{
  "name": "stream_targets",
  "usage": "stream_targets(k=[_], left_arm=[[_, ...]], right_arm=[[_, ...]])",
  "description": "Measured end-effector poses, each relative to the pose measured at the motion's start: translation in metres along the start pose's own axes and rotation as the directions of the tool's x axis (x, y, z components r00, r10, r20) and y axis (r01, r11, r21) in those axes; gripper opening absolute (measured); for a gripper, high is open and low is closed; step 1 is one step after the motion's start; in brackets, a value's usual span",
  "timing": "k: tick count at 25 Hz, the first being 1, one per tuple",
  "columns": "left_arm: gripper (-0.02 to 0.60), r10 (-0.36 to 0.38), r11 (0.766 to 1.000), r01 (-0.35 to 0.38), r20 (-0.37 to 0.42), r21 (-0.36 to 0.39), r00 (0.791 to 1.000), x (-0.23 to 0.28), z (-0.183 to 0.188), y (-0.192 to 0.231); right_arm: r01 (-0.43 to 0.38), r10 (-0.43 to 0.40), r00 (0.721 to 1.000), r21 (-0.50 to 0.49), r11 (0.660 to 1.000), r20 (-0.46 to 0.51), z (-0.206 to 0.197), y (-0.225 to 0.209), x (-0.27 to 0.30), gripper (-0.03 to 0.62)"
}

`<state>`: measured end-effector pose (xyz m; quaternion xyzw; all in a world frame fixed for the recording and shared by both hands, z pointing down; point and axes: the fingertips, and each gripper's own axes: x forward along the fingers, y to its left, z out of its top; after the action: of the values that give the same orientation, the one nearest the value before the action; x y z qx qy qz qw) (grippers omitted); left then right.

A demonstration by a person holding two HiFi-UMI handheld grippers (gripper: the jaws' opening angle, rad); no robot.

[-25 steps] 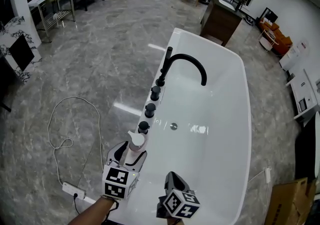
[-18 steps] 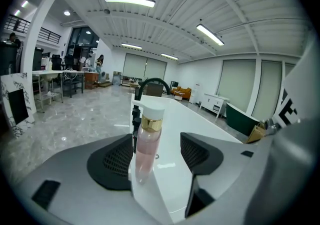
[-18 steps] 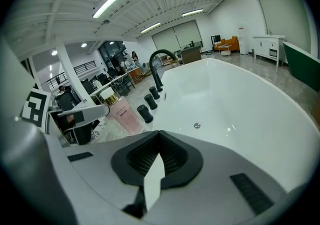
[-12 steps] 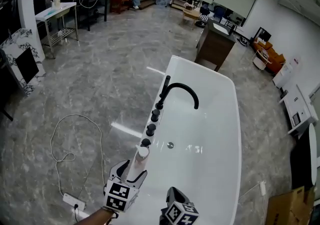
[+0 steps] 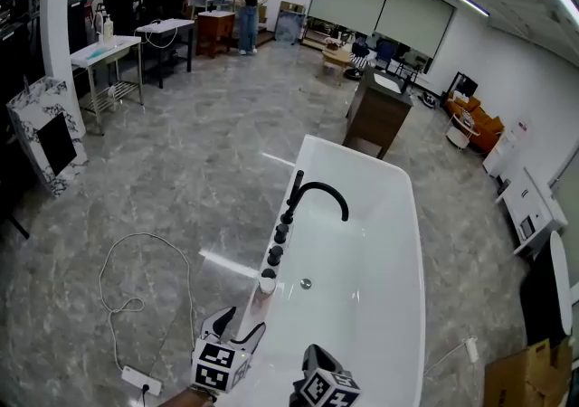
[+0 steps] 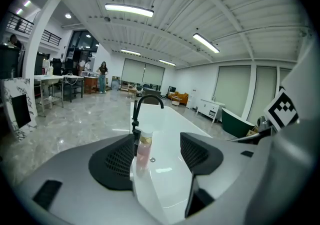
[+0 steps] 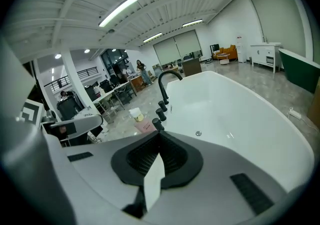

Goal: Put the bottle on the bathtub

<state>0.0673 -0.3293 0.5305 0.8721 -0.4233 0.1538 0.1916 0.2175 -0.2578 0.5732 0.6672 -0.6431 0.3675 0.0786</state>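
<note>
Plainly risks tipping the bottle (image 6: 143,150) off the bathtub (image 5: 371,306) rim by swinging the wide-open, empty left gripper (image 6: 157,154) sideways; right gripper (image 7: 159,156) closed on nothing.

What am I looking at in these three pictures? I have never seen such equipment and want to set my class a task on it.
No robot is here. A person holds a hand tool with two jaws in each hand: the left gripper and the right gripper. The cubes with square markers are part of the tools.

The head view comes from a camera on the person's head, looking down. The two gripper views come from a camera on each tool, looking along its jaws.

Below is a white bathtub with a black faucet. A pink bottle stands upright on the tub's rim, just ahead of the left gripper's open jaws and not gripped. The right gripper's jaws are shut and hold nothing.
</note>
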Motion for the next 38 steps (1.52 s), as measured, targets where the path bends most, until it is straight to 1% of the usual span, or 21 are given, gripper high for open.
stream_targets(k=[3, 8, 13, 20, 25, 26, 28, 30, 33, 35, 38], left_arm=[[0.291, -0.002, 1.0, 0.002, 0.005, 0.007, 1.0, -0.018, 0.005, -0.004], [0.291, -0.02, 1.0, 0.02, 0.021, -0.003, 1.0, -0.046, 0.014, -0.01], [0.287, -0.032, 0.999, 0.033, 0.018, -0.008, 0.999, -0.077, 0.011, -0.008], [0.205, -0.068, 0.998, 0.067, 0.041, 0.01, 0.997, -0.112, 0.014, -0.017], [0.161, -0.102, 0.995, 0.101, 0.035, 0.02, 0.994, -0.133, 0.016, -0.023], [0.145, -0.106, 0.994, 0.105, 0.035, 0.023, 0.994, -0.137, 0.016, -0.024], [0.093, -0.099, 0.995, 0.098, 0.039, 0.032, 0.994, -0.144, 0.016, -0.025], [0.063, -0.087, 0.996, 0.085, 0.05, 0.04, 0.995, -0.15, 0.016, -0.024], [0.05, -0.079, 0.996, 0.075, 0.066, 0.057, 0.995, -0.159, 0.022, -0.024], [0.037, -0.078, 0.995, 0.074, 0.059, 0.063, 0.995, -0.164, 0.022, -0.025], [0.028, -0.078, 0.996, 0.075, 0.05, 0.051, 0.996, -0.168, 0.021, -0.026]], right_arm=[[-0.004, 0.004, 1.0, 0.006, 1.0, 0.015, 0.002, 0.01, -0.014, 0.026], [0.005, -0.005, 0.999, -0.005, 1.0, 0.047, 0.012, 0.027, -0.038, 0.026], [0.013, -0.012, 0.998, -0.011, 1.0, 0.065, 0.01, 0.046, -0.061, 0.026], [0.018, -0.017, 0.994, -0.01, 1.0, 0.104, 0.008, 0.061, -0.088, 0.026], [0.02, -0.016, 0.994, -0.03, 0.999, 0.113, 0.004, 0.076, -0.105, 0.026], [0.021, -0.017, 0.993, -0.037, 0.999, 0.114, 0.004, 0.078, -0.108, 0.026], [0.025, -0.019, 0.993, -0.05, 0.998, 0.115, 0.0, 0.079, -0.114, 0.026], [0.025, -0.018, 0.992, -0.061, 0.998, 0.122, -0.002, 0.08, -0.12, 0.026], [0.026, -0.016, 0.989, -0.067, 0.997, 0.147, 0.004, 0.084, -0.129, 0.026], [0.034, -0.024, 0.987, -0.061, 0.998, 0.161, 0.007, 0.086, -0.138, 0.026], [0.038, -0.027, 0.984, -0.056, 0.998, 0.175, 0.012, 0.087, -0.147, 0.026]])
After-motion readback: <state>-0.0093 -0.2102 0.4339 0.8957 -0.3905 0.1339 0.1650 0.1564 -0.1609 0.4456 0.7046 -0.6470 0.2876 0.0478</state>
